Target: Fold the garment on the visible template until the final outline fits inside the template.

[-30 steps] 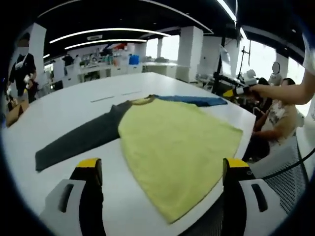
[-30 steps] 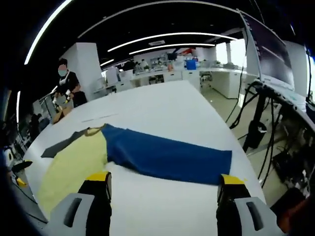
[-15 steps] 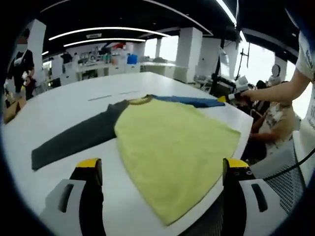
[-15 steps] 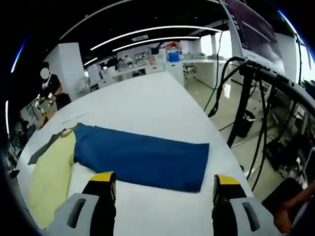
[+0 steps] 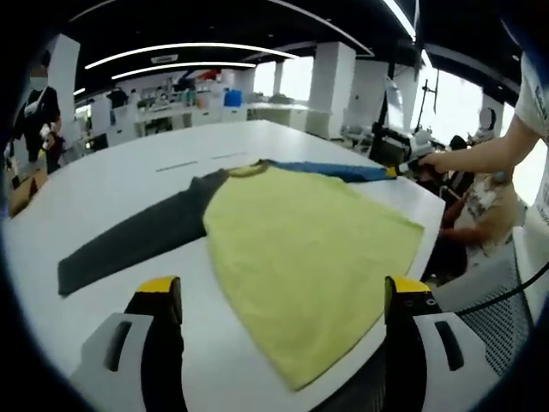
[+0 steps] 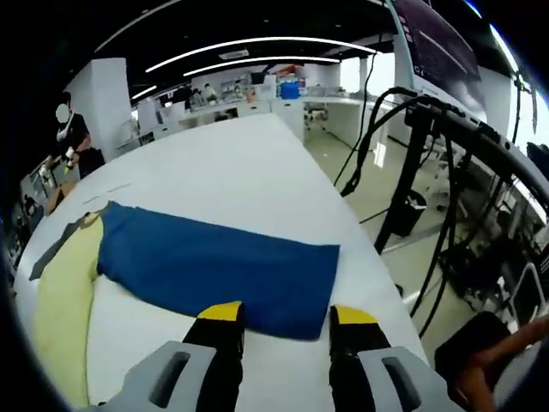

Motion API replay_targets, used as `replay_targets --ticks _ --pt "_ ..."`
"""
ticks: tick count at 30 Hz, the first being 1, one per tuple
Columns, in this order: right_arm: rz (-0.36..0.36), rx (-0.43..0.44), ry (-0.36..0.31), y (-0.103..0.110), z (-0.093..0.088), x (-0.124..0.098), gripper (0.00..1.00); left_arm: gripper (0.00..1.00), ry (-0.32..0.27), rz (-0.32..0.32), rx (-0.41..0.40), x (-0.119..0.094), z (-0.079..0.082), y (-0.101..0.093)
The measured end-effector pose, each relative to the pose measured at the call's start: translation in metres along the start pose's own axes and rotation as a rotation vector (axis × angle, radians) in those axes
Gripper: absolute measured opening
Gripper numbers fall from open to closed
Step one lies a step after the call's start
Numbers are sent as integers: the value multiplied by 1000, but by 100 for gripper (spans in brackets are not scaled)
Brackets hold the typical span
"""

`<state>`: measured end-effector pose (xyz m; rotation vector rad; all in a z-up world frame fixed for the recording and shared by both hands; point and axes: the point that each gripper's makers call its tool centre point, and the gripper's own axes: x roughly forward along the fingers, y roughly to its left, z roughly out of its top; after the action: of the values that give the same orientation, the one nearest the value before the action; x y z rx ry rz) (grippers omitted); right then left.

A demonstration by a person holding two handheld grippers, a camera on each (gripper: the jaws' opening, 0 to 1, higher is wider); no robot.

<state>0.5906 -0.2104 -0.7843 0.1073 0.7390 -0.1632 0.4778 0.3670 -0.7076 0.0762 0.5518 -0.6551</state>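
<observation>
A long-sleeved shirt lies flat on the white table (image 5: pixel 103 184). Its yellow body (image 5: pixel 309 249) spreads in front of my left gripper (image 5: pixel 283 296), which hovers open above the near hem. The dark grey sleeve (image 5: pixel 129 245) stretches left. The blue sleeve (image 5: pixel 334 170) runs to the far right, where a hand holds my right gripper (image 5: pixel 399 163) at its cuff. In the right gripper view the blue sleeve (image 6: pixel 214 266) lies straight, and my right gripper (image 6: pixel 289 313) stands at the cuff's near edge, jaws narrowed with a gap left. The yellow body (image 6: pixel 60 292) lies to the left.
Faint thin lines (image 5: pixel 193 161) mark the table beyond the collar. A person (image 5: pixel 34 112) stands at the far left and another sits at the right (image 5: pixel 480 206). Black cables and a stand (image 6: pixel 412 172) rise past the table's right edge. A mesh chair (image 5: pixel 506 309) is near.
My right gripper has moved in over the blue sleeve's cuff, and its jaws have come much closer together. The left gripper has stayed open above the hem, hardly shifting.
</observation>
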Motion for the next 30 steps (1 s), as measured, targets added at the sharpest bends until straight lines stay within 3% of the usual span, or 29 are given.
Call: replay_targets --ticks 7,12,17,30 --pt "-56 11 14 -7 -4 -6 14 92 14 -1 -2 0 -3 1" --pt "-71 23 19 -12 -4 -5 8 91 11 5 -14 -1 -3 2" --pt "-84 126 18 -13 -3 -6 4 90 19 4 -14 -2 -4 2" --pt "-57 154 50 -16 -3 -3 0 93 24 3 7 -4 -1 -3"
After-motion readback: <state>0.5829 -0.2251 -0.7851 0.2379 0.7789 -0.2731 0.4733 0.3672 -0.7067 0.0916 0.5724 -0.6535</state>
